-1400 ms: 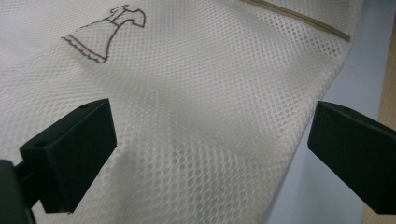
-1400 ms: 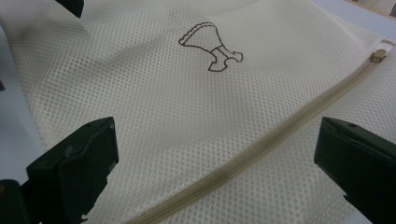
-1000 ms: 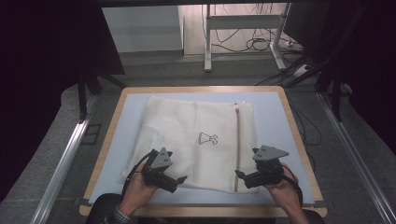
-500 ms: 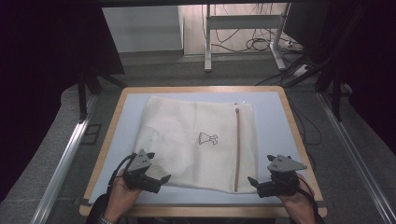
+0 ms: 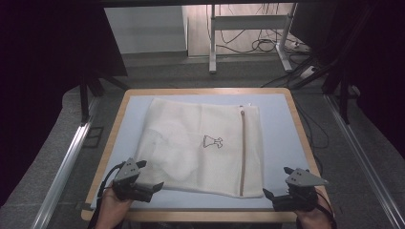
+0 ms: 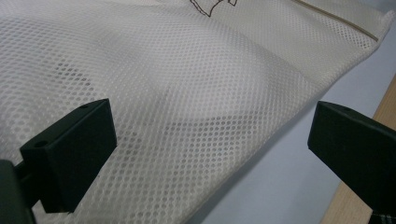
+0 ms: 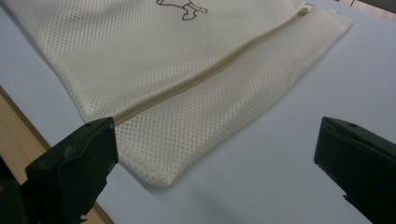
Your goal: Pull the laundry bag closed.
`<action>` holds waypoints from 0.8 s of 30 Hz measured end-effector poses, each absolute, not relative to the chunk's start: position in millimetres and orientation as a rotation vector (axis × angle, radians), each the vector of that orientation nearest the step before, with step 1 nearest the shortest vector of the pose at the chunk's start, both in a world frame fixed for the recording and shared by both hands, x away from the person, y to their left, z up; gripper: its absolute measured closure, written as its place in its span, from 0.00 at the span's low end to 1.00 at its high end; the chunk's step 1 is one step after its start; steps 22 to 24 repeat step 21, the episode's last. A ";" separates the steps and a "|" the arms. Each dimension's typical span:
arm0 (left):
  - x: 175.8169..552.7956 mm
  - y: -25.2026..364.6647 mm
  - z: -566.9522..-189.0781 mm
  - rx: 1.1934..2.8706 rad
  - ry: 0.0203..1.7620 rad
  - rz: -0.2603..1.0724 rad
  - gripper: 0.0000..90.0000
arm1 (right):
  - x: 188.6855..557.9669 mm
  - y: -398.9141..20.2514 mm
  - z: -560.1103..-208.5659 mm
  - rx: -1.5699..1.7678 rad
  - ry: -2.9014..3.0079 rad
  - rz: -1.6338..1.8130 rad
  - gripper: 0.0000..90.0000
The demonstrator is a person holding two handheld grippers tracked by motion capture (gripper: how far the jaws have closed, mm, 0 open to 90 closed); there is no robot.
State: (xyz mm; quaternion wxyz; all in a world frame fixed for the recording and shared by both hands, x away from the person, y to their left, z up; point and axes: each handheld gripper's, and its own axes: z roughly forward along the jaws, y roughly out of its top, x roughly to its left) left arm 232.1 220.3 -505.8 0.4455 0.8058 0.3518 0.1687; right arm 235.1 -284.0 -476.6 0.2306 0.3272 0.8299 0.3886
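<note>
A cream mesh laundry bag (image 5: pixel 205 148) lies flat on the light blue table (image 5: pixel 286 124). It has a tan zip (image 5: pixel 242 152) running front to back and a small dress logo (image 5: pixel 213 141). My left gripper (image 5: pixel 153 187) sits at the bag's near left corner. Its jaws stand wide apart over the mesh bag (image 6: pixel 187 70), so the left gripper (image 6: pixel 210 126) is open. My right gripper (image 5: pixel 269 195) rests by the near right corner, just off the cloth. That right gripper (image 7: pixel 215 140) is open too, facing the bag (image 7: pixel 154 60) and the zip (image 7: pixel 210 70).
The table has a wooden rim (image 5: pixel 210 215) close to both hands. Metal rails (image 5: pixel 67 162) run along the floor on either side. Desk legs and cables (image 5: pixel 248 43) stand on the floor beyond the far edge.
Both grippers have drawn back toward the near edge and apart. The right one has left the bag for the near right corner; the left has slid to the near left corner.
</note>
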 end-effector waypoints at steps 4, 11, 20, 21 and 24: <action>229.3 223.9 -508.0 1.995 0.883 0.408 0.01 | 230.4 -288.9 -477.8 0.919 2.279 1.071 0.00; 226.4 229.5 -511.5 2.001 0.907 0.392 0.01 | 224.2 -296.4 -480.8 0.956 2.290 1.074 0.00; 224.7 233.3 -511.7 1.987 0.920 0.379 0.01 | 220.7 -300.1 -482.2 0.979 2.294 1.067 0.00; 224.7 232.5 -511.8 1.992 0.920 0.381 0.01 | 220.7 -300.3 -482.1 0.982 2.293 1.069 0.00; 224.7 232.5 -511.8 1.992 0.920 0.381 0.01 | 220.7 -300.3 -482.1 0.982 2.293 1.069 0.00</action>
